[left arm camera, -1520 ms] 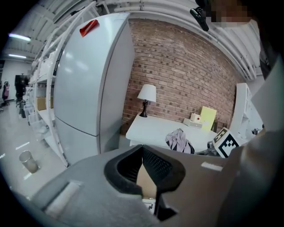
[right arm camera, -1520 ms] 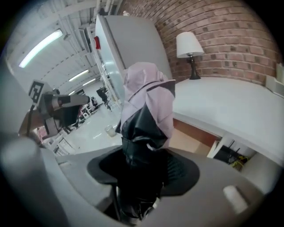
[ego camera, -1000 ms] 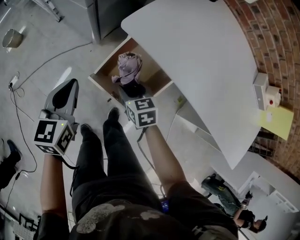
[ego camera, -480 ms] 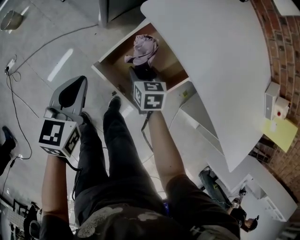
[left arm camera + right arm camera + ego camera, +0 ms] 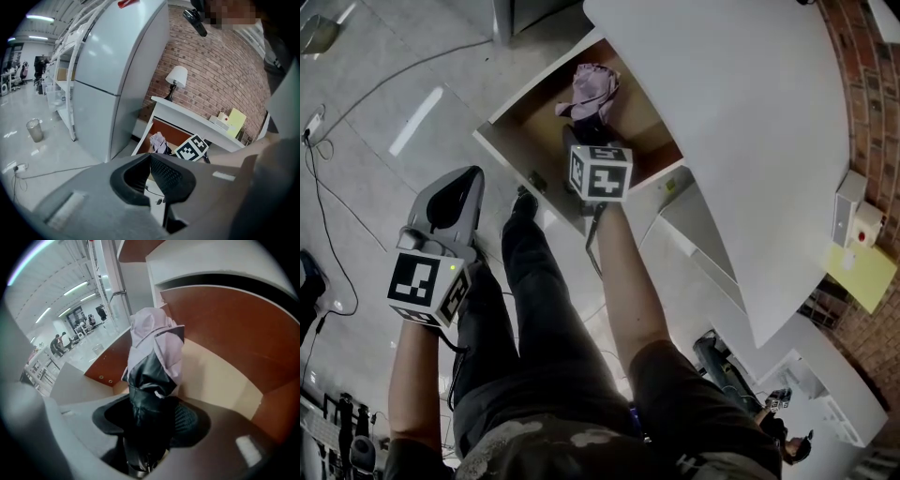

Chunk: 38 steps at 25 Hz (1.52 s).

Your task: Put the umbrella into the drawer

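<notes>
1. Step in hand, I'd say: getting the umbrella point(image 5: 592, 86) down into the open drawer point(image 5: 514, 142). The right tool point(image 5: 150, 416) is clamped on the dark end of the folded umbrella point(image 5: 154, 348), jaws partway apart round it, with the lilac end poking ahead.
2. The umbrella is over the inside of the drawer point(image 5: 220, 385), between its brown walls. I can't tell if it touches the pale bottom.
3. The left tool point(image 5: 150, 157) is off to the side over the floor point(image 5: 384, 187), well apart from the drawer. Its jaws are together with nothing in them.
4. Next move, my guess: lay the umbrella flat on the drawer bottom, clear of the front rim and the counter point(image 5: 722, 141) edge overhead, then let go.
5. Hard to see:
   - In the head view, the marker cube point(image 5: 600, 173) covers the right tool's jaws.
   - The back of the drawer is tucked under the counter.
   - The gripped end of the umbrella is just a dark blob.
</notes>
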### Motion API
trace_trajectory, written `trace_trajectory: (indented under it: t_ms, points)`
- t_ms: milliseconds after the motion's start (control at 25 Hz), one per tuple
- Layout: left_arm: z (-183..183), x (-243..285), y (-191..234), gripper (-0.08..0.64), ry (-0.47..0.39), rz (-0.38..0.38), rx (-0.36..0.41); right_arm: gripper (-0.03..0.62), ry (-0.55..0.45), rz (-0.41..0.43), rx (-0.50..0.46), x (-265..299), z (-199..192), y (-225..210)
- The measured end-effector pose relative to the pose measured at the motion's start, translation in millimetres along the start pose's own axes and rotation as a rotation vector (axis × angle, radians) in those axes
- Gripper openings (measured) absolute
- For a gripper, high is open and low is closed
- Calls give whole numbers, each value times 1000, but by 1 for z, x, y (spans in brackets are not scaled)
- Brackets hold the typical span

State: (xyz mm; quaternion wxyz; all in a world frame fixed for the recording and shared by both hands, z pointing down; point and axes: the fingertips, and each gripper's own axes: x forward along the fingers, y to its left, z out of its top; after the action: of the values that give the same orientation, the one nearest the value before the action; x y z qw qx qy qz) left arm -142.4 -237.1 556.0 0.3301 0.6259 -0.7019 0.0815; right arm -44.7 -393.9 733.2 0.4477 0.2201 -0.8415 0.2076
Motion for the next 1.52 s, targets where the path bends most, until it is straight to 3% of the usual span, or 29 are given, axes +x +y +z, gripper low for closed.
trace_trajectory:
  t_ms: [400, 920, 1080, 1520]
  points:
    - [-1, 10, -5, 11, 18, 11, 48, 242, 57, 10, -16, 17, -19, -4]
    - [7, 11, -21, 11, 23, -8, -25, 288, 117, 42, -54, 22, -22, 4]
    - [13, 12, -28, 11, 10, -39, -29, 362, 135, 64, -17, 22, -22, 12]
    - [15, -10, -27, 11, 3, -105, 12, 377, 50, 55, 100, -26, -9, 19]
